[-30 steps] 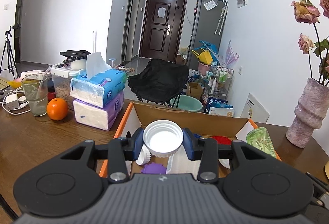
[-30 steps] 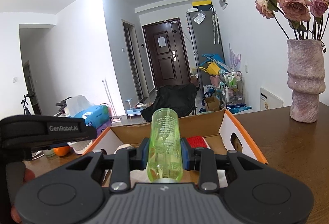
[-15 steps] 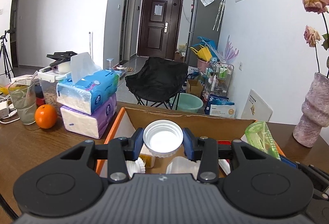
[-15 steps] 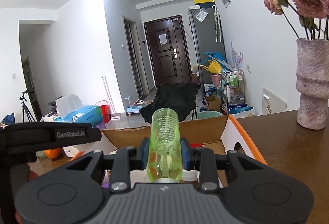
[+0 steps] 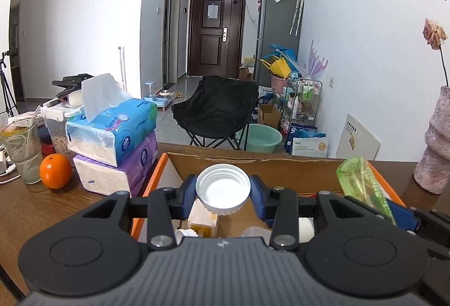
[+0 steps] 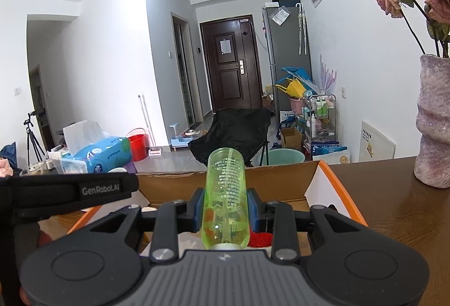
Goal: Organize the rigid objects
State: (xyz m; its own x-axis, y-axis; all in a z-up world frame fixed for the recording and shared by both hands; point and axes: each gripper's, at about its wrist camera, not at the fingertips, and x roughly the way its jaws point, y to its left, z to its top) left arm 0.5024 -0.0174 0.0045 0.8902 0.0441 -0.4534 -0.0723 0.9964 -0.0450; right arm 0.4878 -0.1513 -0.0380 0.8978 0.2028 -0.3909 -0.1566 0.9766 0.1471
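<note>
My left gripper [image 5: 222, 191] is shut on a white ribbed jar lid [image 5: 222, 188], held above an orange-edged cardboard box [image 5: 253, 168]. My right gripper [image 6: 225, 207] is shut on a clear green plastic bottle [image 6: 225, 193] that points forward over the same box [image 6: 284, 179]. The green bottle also shows at the right of the left wrist view [image 5: 362, 182]. Inside the box lie a small white and yellow carton [image 5: 204, 220], white pieces and something red [image 6: 260, 240].
Two stacked tissue packs [image 5: 112, 143], an orange [image 5: 55, 171] and a glass [image 5: 21, 151] stand left of the box on the wooden table [image 5: 33, 207]. A pink vase with dried roses [image 6: 434, 123] stands right. The left gripper's strap [image 6: 70, 190] crosses the right view.
Both grippers have risen a little and drawn back over the box, each keeping its hold. The box contents sit lower in both views.
</note>
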